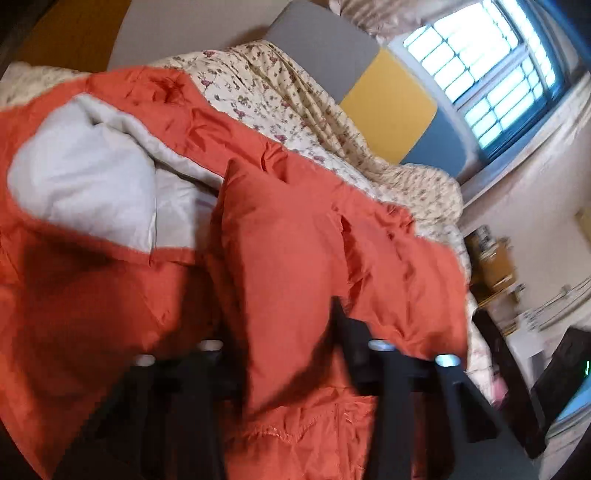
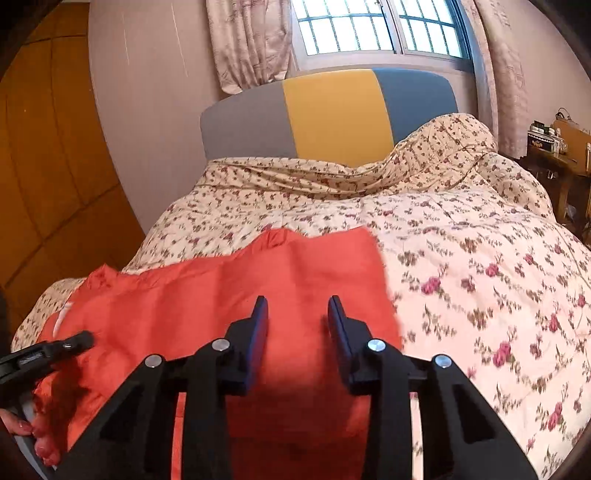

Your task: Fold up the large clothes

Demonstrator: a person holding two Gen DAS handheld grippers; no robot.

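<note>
An orange padded jacket [image 1: 295, 236] with a pale grey lining [image 1: 85, 177] lies on the floral bed. In the left wrist view a fold of it fills the gap between my left gripper's [image 1: 280, 332] fingers, which hold it lifted; the fingertips are mostly hidden by cloth. In the right wrist view the jacket [image 2: 207, 291] lies spread flat, and my right gripper [image 2: 297, 310] hovers open just over it, its fingers apart with nothing between them. The left gripper [image 2: 79, 341] shows at the left edge there, on the jacket's left part.
The bed carries a floral quilt [image 2: 461, 258] bunched toward a grey, yellow and blue headboard [image 2: 332, 114]. A barred window [image 2: 376, 26] and curtains stand behind. A wooden wardrobe [image 2: 48, 147] is left; a cluttered wooden side table [image 2: 561, 155] is right.
</note>
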